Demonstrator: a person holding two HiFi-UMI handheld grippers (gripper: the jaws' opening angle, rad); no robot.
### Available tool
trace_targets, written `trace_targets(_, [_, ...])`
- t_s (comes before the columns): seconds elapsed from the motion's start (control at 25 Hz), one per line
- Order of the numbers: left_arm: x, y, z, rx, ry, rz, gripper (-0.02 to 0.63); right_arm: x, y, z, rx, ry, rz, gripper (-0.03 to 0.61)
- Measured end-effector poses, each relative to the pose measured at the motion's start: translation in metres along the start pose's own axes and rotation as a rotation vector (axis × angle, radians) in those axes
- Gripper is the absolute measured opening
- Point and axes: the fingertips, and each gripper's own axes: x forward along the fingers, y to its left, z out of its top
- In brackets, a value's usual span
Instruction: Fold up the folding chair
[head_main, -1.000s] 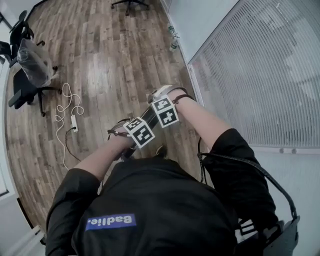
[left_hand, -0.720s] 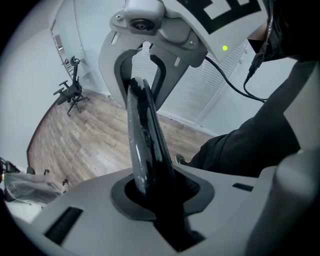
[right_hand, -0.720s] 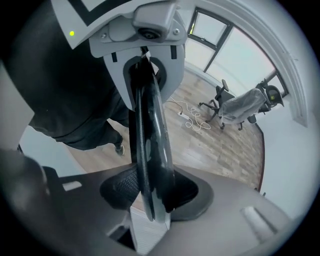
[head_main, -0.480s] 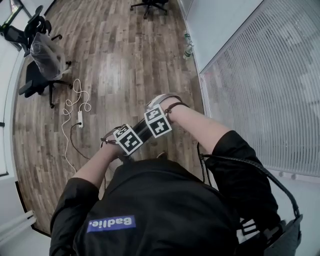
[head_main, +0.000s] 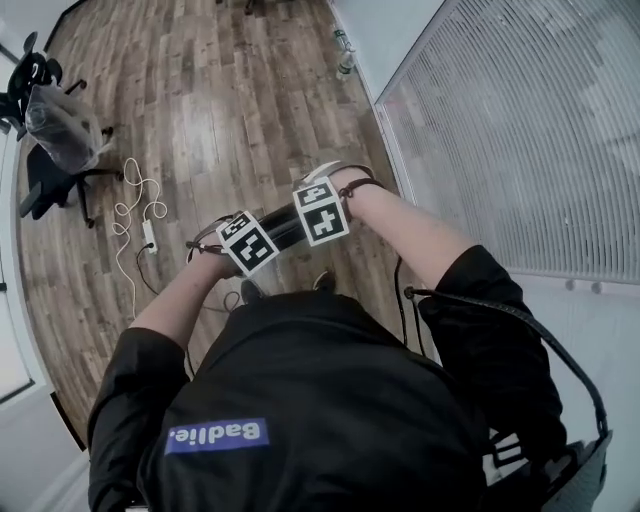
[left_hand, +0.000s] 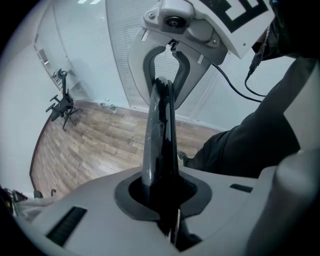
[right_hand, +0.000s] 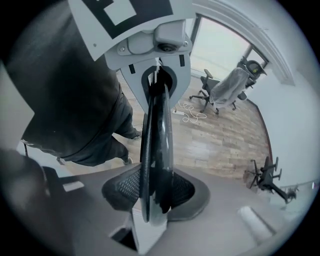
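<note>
Black top (head_main: 330, 400), blue label (head_main: 217, 435) (1 black cable (head_main: 545, 345)).

The head camera looks steeply down over the person's shoulders at the wooden floor (head_main: 230, 100), with the blinds (head_main: 520, 120) to its right. The camera on the left gripper (left_hand: 164, 84) looks along its jaws, close up, toward those blinds. The one on the right gripper (right_hand: 159, 77) looks the opposite way, toward the office chairs (right_hand: 225, 90). Each gripper camera sees the other gripper, and all three share the floor.
</note>
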Motion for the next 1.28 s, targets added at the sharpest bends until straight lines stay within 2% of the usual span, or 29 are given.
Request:
trace_targets(0.32, [0.013, -0.024, 0.076, 0.379, 0.004, -0.082, 0.044, -0.023, 0.045, -0.067, 0.359, 0.036, -0.081, 0.114])
trace_targets(0.48, [0.019, -0.062, 0.125, 0.565, 0.002, -0.117, 0.044, -0.04, 0.095, -0.106, 0.56, 0.033, -0.126, 0.114])
trace_targets(0.68, [0.038, -0.123, 0.206, 0.809, 0.013, -0.189, 0.044, -0.061, 0.168, -0.172, 0.811, -0.002, -0.173, 0.112])
trace_targets(1.08, [0.066, -0.266, 0.325, 1.074, 0.039, -0.298, 0.044, -0.093, 0.316, -0.276, 1.092, -0.011, -0.208, 0.112])
trace_targets(1.28, [0.072, -0.319, 0.368, 1.246, 0.03, -0.35, 0.044, -0.108, 0.37, -0.307, 1.257, 0.016, -0.233, 0.112])
